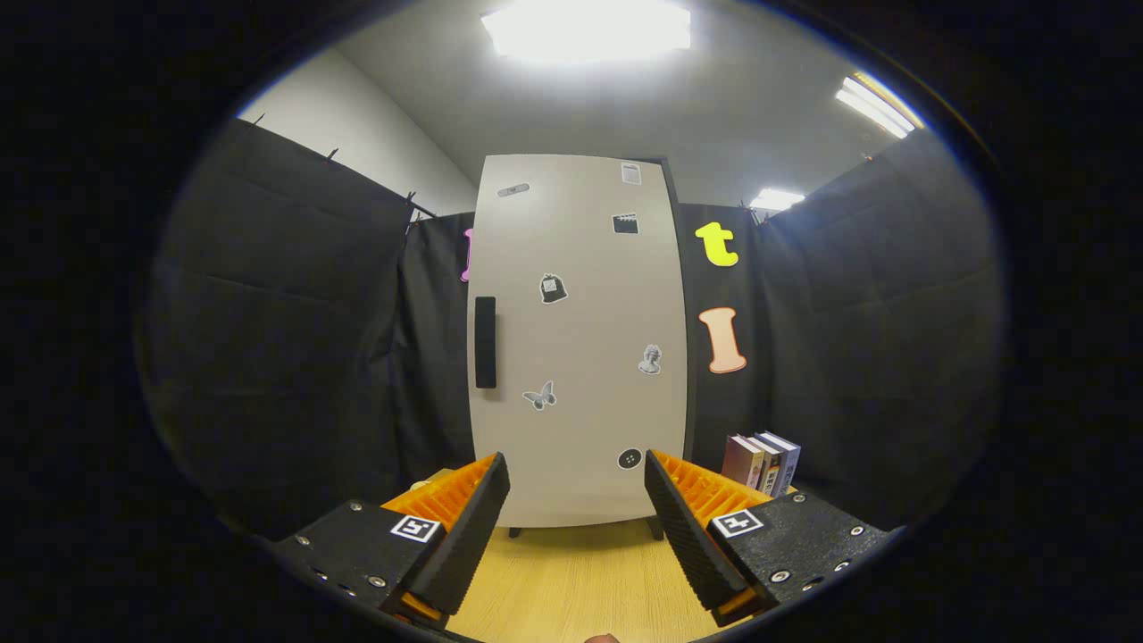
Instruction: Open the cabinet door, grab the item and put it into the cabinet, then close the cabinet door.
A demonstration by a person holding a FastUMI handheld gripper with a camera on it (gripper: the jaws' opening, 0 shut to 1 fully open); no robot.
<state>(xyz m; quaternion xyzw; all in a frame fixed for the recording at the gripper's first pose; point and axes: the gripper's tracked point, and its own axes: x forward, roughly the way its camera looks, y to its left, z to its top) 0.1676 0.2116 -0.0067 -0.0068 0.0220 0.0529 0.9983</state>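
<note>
The gripper (577,500) hangs spread wide, holding nothing, just short of the cabinet (579,339) (door shut, handle (485,342) at its left edge). Books (762,463) stand right of the cabinet.

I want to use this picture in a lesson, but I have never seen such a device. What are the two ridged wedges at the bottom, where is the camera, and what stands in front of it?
The camera rides on a hand-held gripper and looks forward along its two fingers; those are the wedges. They are spread apart and hold nothing. Beyond them, on a wooden table, stands a pale cabinet, door closed, with a dark handle and small stickers. Some books stand beside it.
</note>
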